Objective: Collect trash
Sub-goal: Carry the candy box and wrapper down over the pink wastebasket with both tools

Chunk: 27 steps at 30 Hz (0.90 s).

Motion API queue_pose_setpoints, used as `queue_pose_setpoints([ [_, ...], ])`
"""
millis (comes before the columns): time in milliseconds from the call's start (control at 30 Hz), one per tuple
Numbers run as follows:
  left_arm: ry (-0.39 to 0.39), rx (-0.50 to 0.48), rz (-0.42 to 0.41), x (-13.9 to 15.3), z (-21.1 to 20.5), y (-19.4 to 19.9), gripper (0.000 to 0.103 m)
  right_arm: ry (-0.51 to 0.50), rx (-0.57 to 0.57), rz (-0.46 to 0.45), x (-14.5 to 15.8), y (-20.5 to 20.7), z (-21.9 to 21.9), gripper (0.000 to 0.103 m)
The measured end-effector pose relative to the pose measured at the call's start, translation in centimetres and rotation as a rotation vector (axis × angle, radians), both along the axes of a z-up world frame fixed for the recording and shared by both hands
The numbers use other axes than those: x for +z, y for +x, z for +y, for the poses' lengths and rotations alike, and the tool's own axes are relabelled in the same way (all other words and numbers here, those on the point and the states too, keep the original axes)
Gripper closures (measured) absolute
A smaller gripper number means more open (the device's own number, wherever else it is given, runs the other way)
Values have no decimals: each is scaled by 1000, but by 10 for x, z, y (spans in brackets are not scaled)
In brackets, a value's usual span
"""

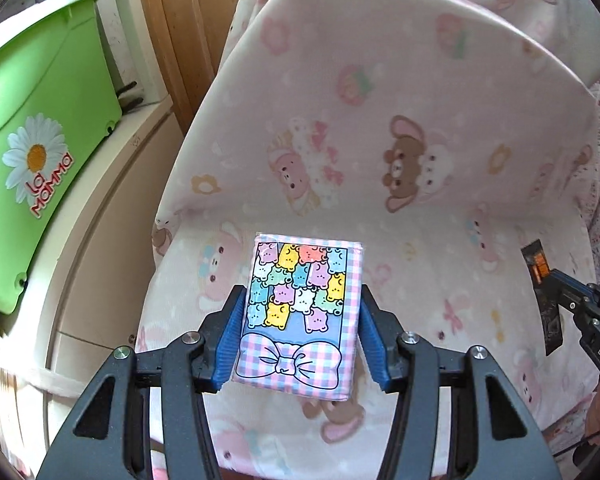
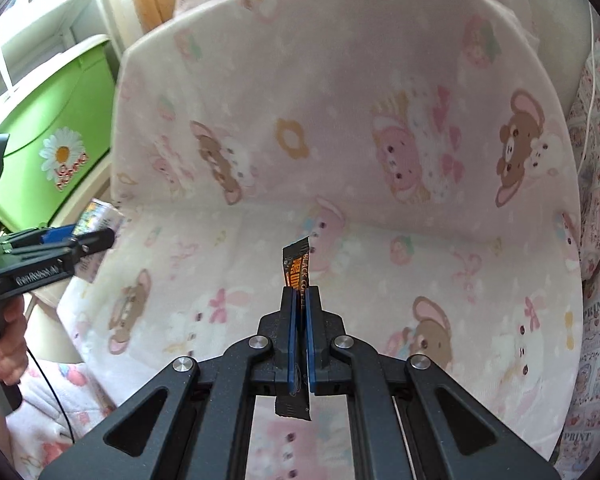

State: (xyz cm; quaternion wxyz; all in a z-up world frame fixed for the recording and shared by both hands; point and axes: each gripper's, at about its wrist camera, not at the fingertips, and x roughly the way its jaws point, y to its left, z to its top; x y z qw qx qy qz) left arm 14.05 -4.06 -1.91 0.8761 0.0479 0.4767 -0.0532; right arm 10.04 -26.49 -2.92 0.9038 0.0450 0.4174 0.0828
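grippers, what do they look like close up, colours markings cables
Both are matte black plastic linkages with silver round pivot bolts and flat blue ribbed pads on the fingers. The left gripper has a black handle with white lettering on its side and a thin black cable trailing from it. The right gripper shows white letters on its side in the left wrist view.

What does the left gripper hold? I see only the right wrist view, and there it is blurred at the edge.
Observer: A tissue pack printed with pastel bears and a gingham bow. The left gripper has a blue pad on each side of it.
Operator: Good. My right gripper is shut on the coffee sachet. What is written on the green tub?
Observer: The green tub says "La Mamma" under a daisy, and it stands on a white cabinet.
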Motion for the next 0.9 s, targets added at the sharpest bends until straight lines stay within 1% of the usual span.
queue_pose_setpoints([
  [100, 5, -19, -21, 2, -9, -22, 51, -12, 11, -35, 8, -14, 7, 98],
  [133, 0, -20, -28, 2, -8, -27, 51, 2, 9, -39, 10, -20, 8, 98],
  [200, -26, -20, -30, 1, -6, -39, 51, 33, 12, -36, 11, -30, 9, 98],
  [267, -40, -19, -26, -1, -5, -48, 51, 36, 14, -43, 12, -41, 12, 98],
  [333, -17, -26, -41, -1, -7, -55, 51, 34, 18, -56, 14, -53, 16, 98],
  [433, -1, -42, -73, 1, -10, -68, 51, 29, 44, -110, 20, -77, 23, 98],
  [467, -3, -49, -80, 2, -11, -73, 51, 34, 54, -114, 22, -83, 25, 98],
  [567, 31, -50, -104, 0, -14, -91, 51, 62, 66, -102, 21, -104, 30, 98],
  [600, 27, -55, -100, -1, -14, -97, 51, 65, 65, -97, 20, -110, 31, 98],
  [733, -44, -67, -58, -6, -9, -114, 51, 66, 90, -80, 14, -131, 38, 98],
  [900, -77, -75, -9, -16, -6, -129, 51, 98, 99, -44, 5, -146, 41, 98],
])
